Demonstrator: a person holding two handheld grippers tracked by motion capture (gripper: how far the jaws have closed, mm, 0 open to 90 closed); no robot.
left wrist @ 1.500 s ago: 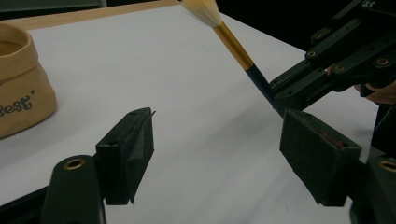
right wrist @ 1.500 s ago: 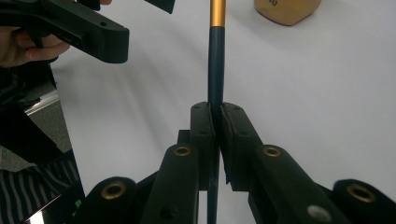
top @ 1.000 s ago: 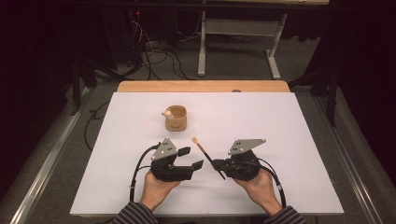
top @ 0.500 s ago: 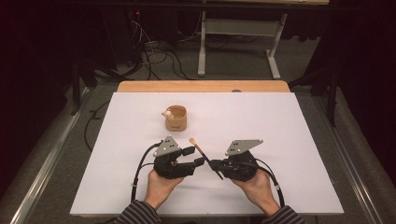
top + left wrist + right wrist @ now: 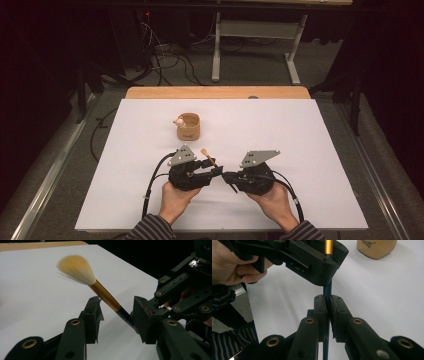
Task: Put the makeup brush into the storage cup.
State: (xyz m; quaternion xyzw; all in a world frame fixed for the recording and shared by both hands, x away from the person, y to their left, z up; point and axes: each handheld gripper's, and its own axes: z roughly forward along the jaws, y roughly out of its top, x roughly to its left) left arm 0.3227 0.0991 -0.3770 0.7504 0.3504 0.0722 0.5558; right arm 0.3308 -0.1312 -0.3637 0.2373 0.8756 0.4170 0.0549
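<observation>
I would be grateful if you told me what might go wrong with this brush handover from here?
1. The left hand-held gripper has just been closing around the brush, but its pads do not yet press the handle. If the right hand-held gripper lets go early, the brush may drop onto the white table.
2. The two grippers sit close together and might collide.
3. The bristles could splay if knocked.
</observation>
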